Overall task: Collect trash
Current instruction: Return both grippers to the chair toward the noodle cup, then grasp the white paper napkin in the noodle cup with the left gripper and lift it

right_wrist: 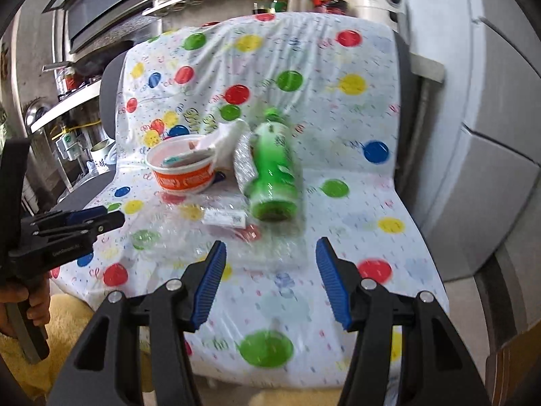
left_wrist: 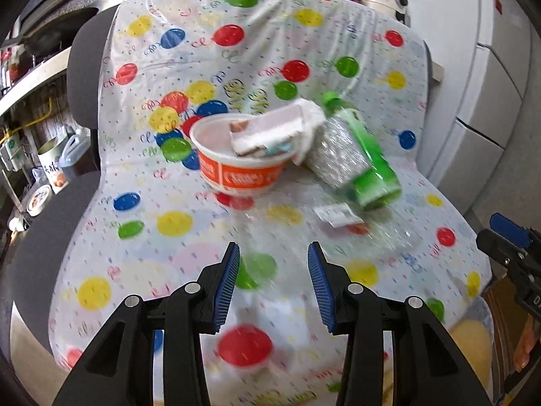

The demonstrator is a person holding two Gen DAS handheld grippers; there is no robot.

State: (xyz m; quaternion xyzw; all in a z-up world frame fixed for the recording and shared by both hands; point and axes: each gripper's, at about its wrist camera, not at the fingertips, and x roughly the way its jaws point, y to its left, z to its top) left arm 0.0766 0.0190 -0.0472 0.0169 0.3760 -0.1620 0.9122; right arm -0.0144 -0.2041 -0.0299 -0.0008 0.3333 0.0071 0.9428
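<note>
a: status of the left gripper (left_wrist: 274, 284)?

b: jaws wide apart, nothing between the blue pads (left_wrist: 227, 287). it hangs above the front part of the seat, over the spotted cover (left_wrist: 162, 182) draped on the chair (left_wrist: 84, 77).

a: and the right gripper (right_wrist: 270, 280)?

b: same condition: jaws spread wide, holding nothing, above the front part of the seat. in the left wrist view only a portion of it shows at the right edge.

a: location of the trash items?

b: all on the seat, toward its back edge where the seat meets the backrest. item 1: orange-and-white noodle cup (left_wrist: 241, 165), left of centre, upright (slightly tilted in the left view), with crumpled wrappers (left_wrist: 267, 132) sticking out of its mouth. item 2: green bottle (right_wrist: 274, 169), lying on its side just right of the cup, cap toward the backrest, base toward the front edge. item 3: a silvery crinkled packet (left_wrist: 334, 152), wedged between cup and bottle, touching the bottle. item 4: clear plastic packaging (right_wrist: 223, 233) with a white label, lying flat in front of the cup and bottle, nearest to both grippers.

a: contact between the grippers and any item?

b: none visible. the views are motion-blurred, so fine detail on the clear plastic cannot be read.

a: surroundings?

b: shelves with bottles (right_wrist: 270, 1) behind the chair, a white cabinet (right_wrist: 490, 135) beyond the right edge.
</note>
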